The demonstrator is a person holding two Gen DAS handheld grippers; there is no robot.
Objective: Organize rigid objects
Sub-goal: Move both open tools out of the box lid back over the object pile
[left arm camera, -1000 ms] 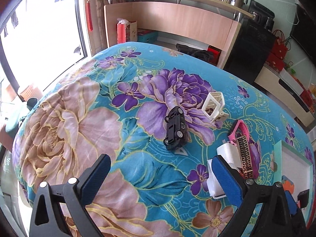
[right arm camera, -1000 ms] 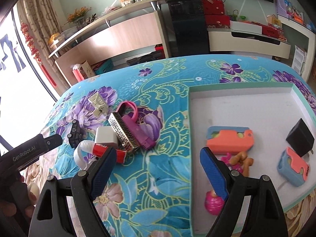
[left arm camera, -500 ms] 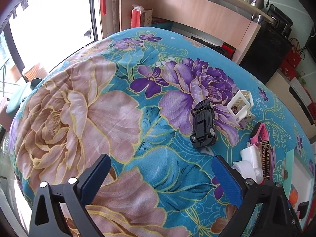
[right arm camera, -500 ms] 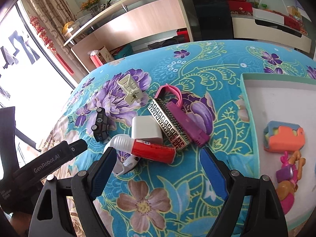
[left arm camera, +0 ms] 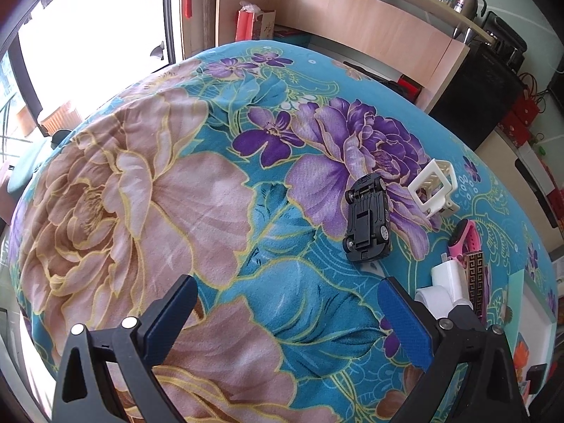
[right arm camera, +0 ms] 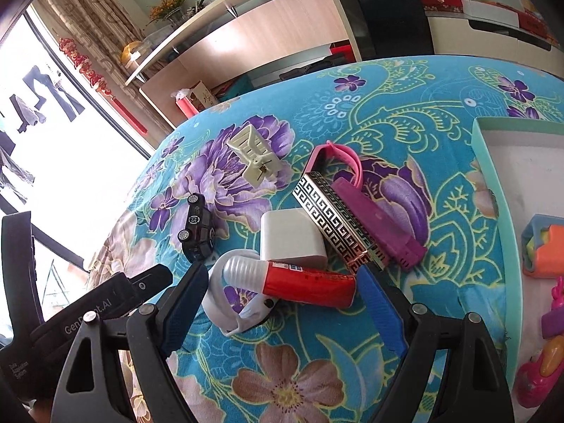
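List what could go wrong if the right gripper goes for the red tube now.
1. The red tube lies across a white ring-shaped piece and close against the white block; the open right gripper may catch or drag either one.
2. The gold patterned box sits by the tube's end, so a closing finger could nudge it.
3. The tube is round and may roll out.

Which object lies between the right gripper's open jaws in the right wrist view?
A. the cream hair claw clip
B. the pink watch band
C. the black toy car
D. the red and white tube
D. The red and white tube lies across the gap between the open jaws of the right gripper, untouched by either pad; the car, clip and band sit farther away.
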